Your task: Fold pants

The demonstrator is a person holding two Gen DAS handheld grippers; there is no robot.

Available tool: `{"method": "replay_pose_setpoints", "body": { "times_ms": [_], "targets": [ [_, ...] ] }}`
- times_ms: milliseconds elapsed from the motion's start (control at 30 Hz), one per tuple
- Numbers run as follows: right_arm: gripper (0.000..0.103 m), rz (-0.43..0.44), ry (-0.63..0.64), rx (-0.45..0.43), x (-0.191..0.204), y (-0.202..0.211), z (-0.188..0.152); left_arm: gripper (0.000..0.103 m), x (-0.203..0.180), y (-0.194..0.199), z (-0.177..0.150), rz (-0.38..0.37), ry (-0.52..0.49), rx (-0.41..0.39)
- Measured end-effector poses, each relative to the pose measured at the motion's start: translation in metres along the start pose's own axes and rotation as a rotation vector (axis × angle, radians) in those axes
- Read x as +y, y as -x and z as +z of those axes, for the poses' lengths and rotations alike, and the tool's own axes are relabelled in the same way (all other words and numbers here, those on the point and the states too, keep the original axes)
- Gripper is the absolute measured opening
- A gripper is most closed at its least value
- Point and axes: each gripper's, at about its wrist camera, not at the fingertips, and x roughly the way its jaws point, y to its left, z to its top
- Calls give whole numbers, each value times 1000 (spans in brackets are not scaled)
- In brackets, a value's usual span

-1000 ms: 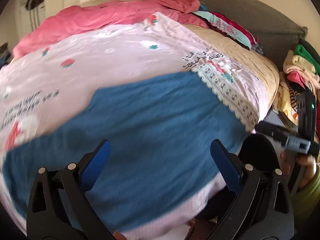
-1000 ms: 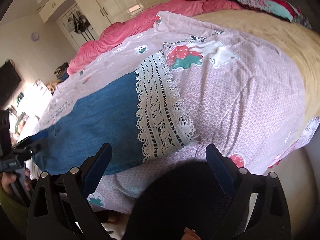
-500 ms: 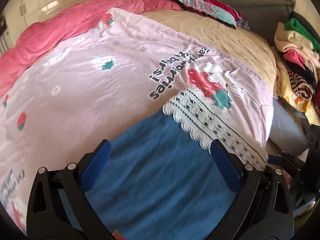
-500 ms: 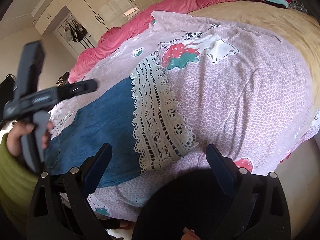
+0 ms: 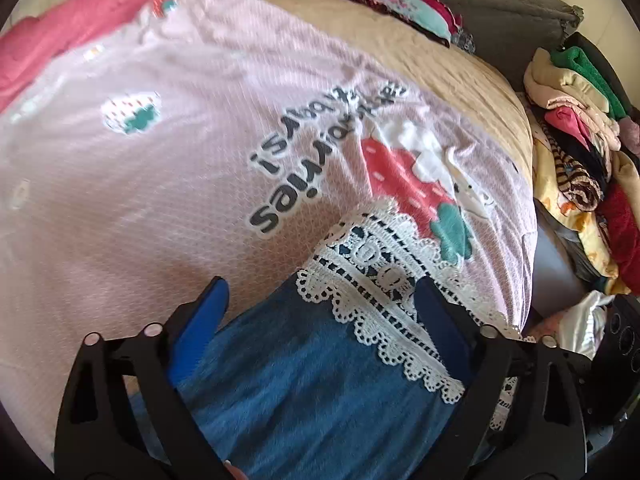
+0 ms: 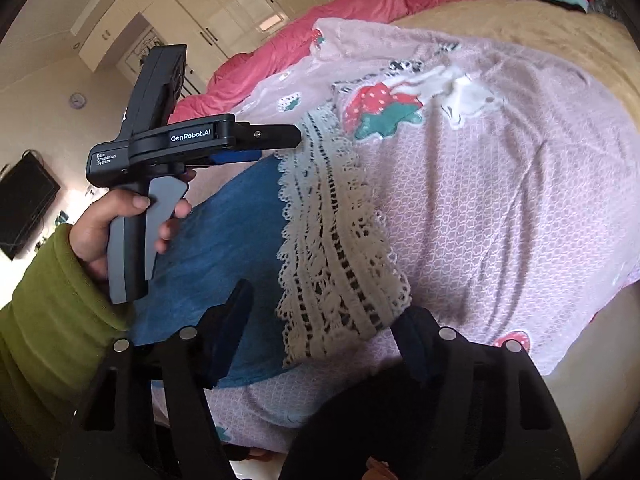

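Blue denim pants [image 5: 320, 384] with a white lace hem [image 5: 384, 296] lie flat on a pink strawberry-print sheet [image 5: 160, 184]. My left gripper [image 5: 320, 304] is open and empty, hovering over the far corner of the lace hem. In the right wrist view the pants [image 6: 224, 240] and lace hem [image 6: 332, 248] show again, with my left gripper [image 6: 276, 144] above the hem's far end. My right gripper [image 6: 324, 320] is open and empty, just above the near end of the lace hem.
A pink quilt [image 5: 60, 28] and tan blanket [image 5: 420, 48] cover the far bed. A pile of folded clothes [image 5: 580, 152] sits at the right of the bed. Wardrobes [image 6: 224, 12] and a wall TV [image 6: 24, 204] stand beyond.
My left gripper has travelled from the pants' blue middle toward the lace hem and now hovers over its far corner. My right gripper has edged closer to the hem's near end.
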Motion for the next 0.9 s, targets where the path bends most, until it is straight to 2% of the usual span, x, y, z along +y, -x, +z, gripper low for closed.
{"method": "replay_pose_setpoints", "body": {
  "times_ms": [167,300,400,467,500,533,700,833,900],
  "targets": [
    [65,14,-6,-8,-1,0,-1,76,8,-10,-1,-47,8,8],
    [63,42,-35,-17,-5,1,-2,49,8,-4,-3,-126,5,1],
    [62,40,-43,-19,-4,-1,0,47,5,-5,-5,-109,-12,-3],
    [54,52,-33,-22,-2,-1,0,47,-6,-8,-7,-65,-56,-16],
    [41,61,-33,-19,-2,-3,1,46,-9,-9,-7,-47,-73,-19],
    [38,68,-35,-15,-2,-4,2,45,-10,-10,-6,-41,-75,-19],
    [31,73,-43,-9,-1,-8,3,24,-12,-10,-7,-19,-76,-23],
    [21,88,-12,-15,9,-8,5,17,-10,0,-9,-15,-67,-43],
    [20,103,25,-26,23,-3,6,15,-8,13,-11,-37,-50,-77]
  ]
}}
